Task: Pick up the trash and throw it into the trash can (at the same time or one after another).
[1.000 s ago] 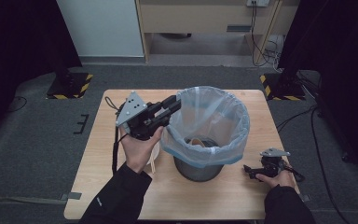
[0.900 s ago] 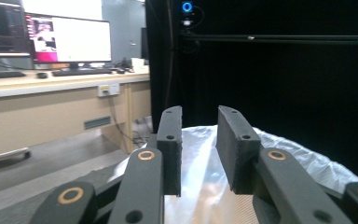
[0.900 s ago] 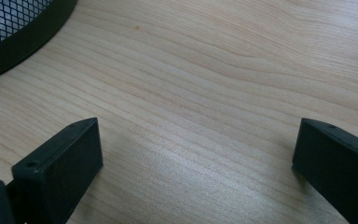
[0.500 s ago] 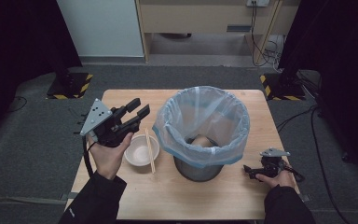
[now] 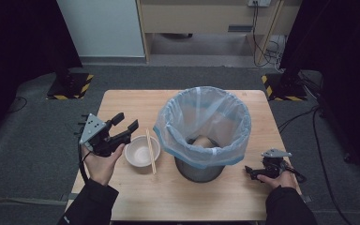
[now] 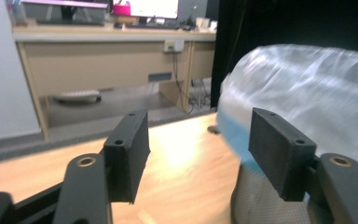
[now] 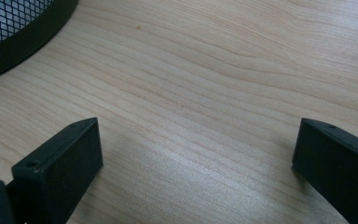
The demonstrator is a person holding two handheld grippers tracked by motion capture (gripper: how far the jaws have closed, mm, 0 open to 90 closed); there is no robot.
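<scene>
As we look down from the high view, our left tongs [image 5: 126, 123] hang just beside the white bowl [image 5: 142, 151], their jaws having just been opening with nothing between them. A pair of chopsticks [image 5: 150, 151] lies across the bowl's far side from those tongs, and beyond it stands the bin [image 5: 201, 123] lined with a pale blue bag. Our right tongs [image 5: 249, 171] rest low on the tabletop [image 5: 178, 197], on the bin's other side.

In the left gripper view, the pads [image 6: 129, 151] stand moderately wide and empty, the bag [image 6: 307, 112] just ahead to one side.

In the right gripper view, the jaws spread wide over bare wood, the bin's mesh base [image 7: 9, 28] beyond them.

We judge the chopsticks are next: we should bring the left tongs down across them near the middle, close on both sticks together, and keep off the bowl's rim so it does not tip.
</scene>
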